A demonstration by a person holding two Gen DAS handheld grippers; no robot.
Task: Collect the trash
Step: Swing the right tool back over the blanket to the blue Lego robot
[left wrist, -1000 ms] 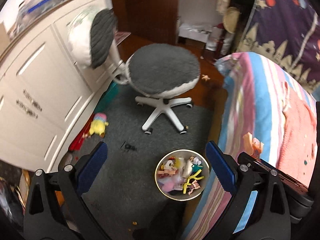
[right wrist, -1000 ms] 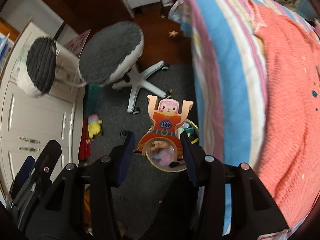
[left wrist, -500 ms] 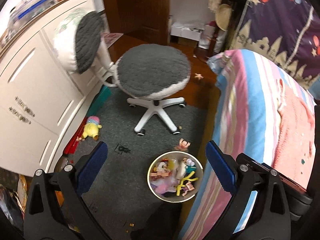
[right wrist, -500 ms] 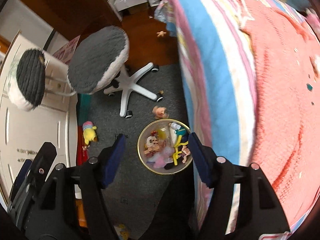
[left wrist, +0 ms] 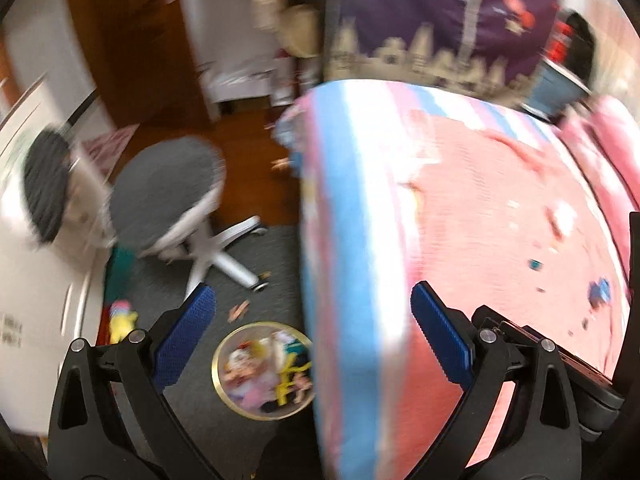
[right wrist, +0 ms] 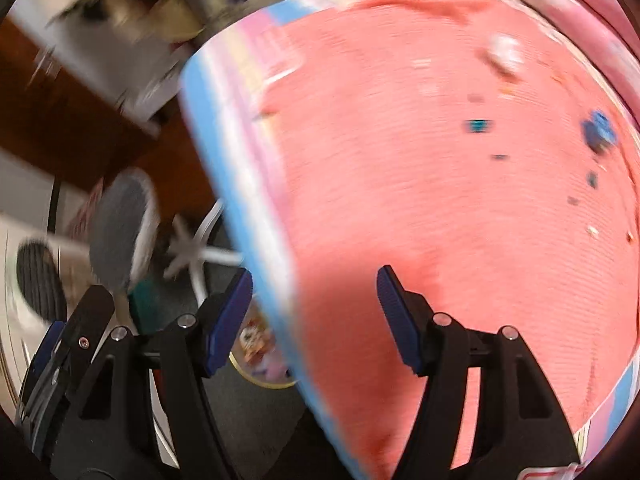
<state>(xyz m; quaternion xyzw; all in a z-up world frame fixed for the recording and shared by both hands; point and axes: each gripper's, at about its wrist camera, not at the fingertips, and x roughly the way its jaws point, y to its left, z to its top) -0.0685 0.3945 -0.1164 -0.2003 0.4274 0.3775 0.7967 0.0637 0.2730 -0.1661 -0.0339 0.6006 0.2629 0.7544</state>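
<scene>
- The cabinet [left wrist: 36, 280] stands at far left, with the chair [left wrist: 164, 196] just beside it on the grey rug [left wrist: 248, 264]. Both are blurred.
- A yellow plush [left wrist: 122, 318] lies on the rug near the cabinet foot; whether it counts as trash I cannot tell.
- The left gripper [left wrist: 310, 340] hangs high over the floor with its jaws wide apart and nothing between them.
- The bin [left wrist: 262, 370], a round gold-rimmed bucket, sits on the rug touching or just beside the bed [left wrist: 352, 240] edge. It already holds a jumble of small colourful pieces.
- A small pinkish piece [left wrist: 239, 310] lies on the rug just beyond the bin rim, outside it.
- The right gripper [right wrist: 314, 316] is likewise spread open and empty, and looks across the coral blanket [right wrist: 440, 200].
- On that blanket small scraps are scattered well apart: a teal bit [right wrist: 478, 125], a blue lump [right wrist: 599, 133], and pale specks too smeared to name.
- Judged from this, the step in hand is a search for the next piece, with both tools free and pointed at the bed.
- The next move likely calls for a reach across the blanket to one scrap, with the jaws lowered around it and closed without pinching the knit fabric.
- The piece by the bin also wants a pick, low and close to the rim.
</scene>
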